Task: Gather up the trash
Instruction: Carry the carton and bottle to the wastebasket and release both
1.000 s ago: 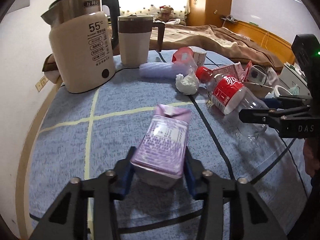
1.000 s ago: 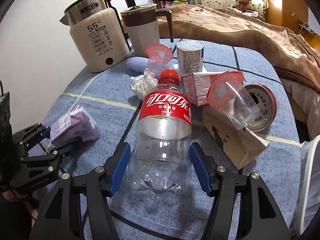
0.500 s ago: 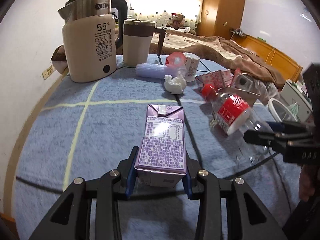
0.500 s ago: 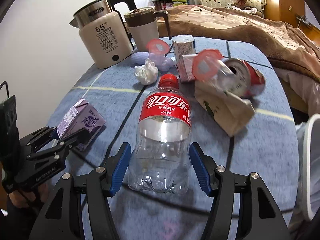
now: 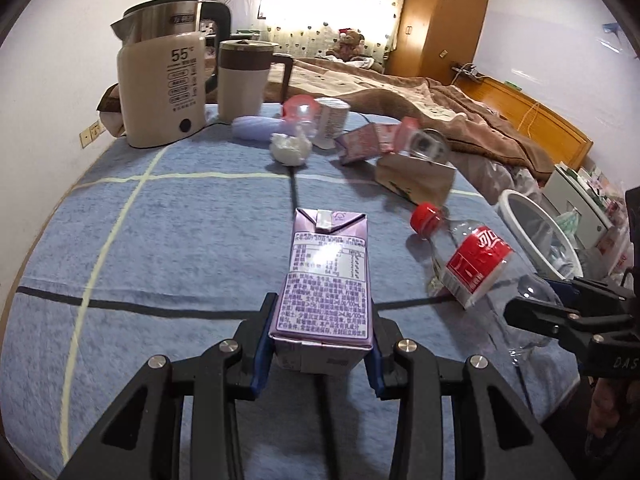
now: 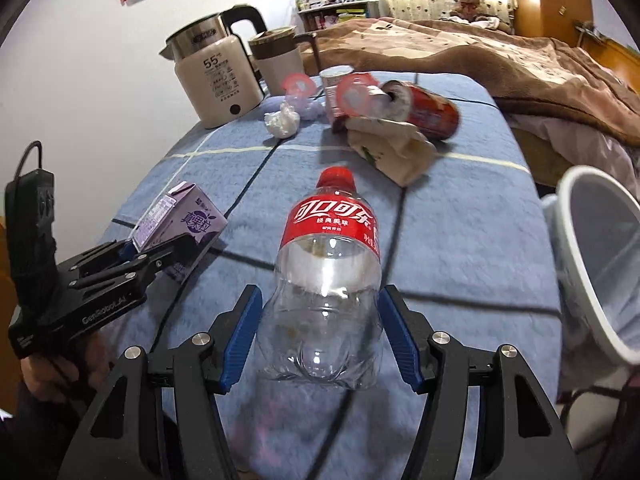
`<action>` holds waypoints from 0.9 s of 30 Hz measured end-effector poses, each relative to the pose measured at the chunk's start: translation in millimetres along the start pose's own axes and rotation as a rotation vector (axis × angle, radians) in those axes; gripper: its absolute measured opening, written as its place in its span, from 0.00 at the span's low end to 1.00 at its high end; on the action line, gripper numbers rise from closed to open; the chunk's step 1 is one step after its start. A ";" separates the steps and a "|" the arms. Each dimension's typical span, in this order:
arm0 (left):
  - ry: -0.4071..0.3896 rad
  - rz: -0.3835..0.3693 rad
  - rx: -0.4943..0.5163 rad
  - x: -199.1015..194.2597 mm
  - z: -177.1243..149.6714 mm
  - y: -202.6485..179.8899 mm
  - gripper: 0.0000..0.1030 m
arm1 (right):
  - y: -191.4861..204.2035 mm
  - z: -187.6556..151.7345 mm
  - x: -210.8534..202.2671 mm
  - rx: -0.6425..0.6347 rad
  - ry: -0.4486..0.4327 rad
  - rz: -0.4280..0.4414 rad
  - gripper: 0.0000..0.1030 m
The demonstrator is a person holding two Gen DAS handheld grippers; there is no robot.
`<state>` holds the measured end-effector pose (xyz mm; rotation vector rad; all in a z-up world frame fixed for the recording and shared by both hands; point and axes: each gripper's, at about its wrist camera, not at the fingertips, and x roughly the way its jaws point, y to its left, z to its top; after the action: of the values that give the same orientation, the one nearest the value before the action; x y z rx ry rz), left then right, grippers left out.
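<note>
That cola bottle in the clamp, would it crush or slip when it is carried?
The cola bottle looks empty and clear, so it is probably very light. Its thin plastic likely dents if the right gripper squeezes hard. The smooth rounded wall may slip or twist between the blue pads, held only near its base.

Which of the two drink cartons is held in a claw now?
The purple carton, gripped by the left claw. The pink carton lies untouched among the trash farther back, near the paper bag.
</note>
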<state>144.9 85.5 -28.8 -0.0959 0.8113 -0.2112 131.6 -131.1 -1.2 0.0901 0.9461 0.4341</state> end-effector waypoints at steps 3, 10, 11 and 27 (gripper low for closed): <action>0.008 -0.014 0.010 -0.9 -3.9 -11.8 0.39 | -10.4 -10.6 -8.3 0.014 0.002 -0.024 0.59; 0.032 -0.033 0.036 1.9 -14.1 -35.6 0.39 | -19.6 -18.6 -10.5 0.010 0.048 -0.002 0.60; 0.033 -0.034 0.037 1.7 -14.2 -37.0 0.39 | -18.8 -17.2 -9.4 0.012 0.049 -0.003 0.60; 0.045 -0.028 0.055 2.5 -15.7 -48.7 0.39 | -32.6 3.7 14.3 0.110 0.124 0.087 0.63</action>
<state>127.8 37.4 -33.3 -0.0512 0.8488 -0.2630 152.3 -154.7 -18.5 0.2067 1.0916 0.4714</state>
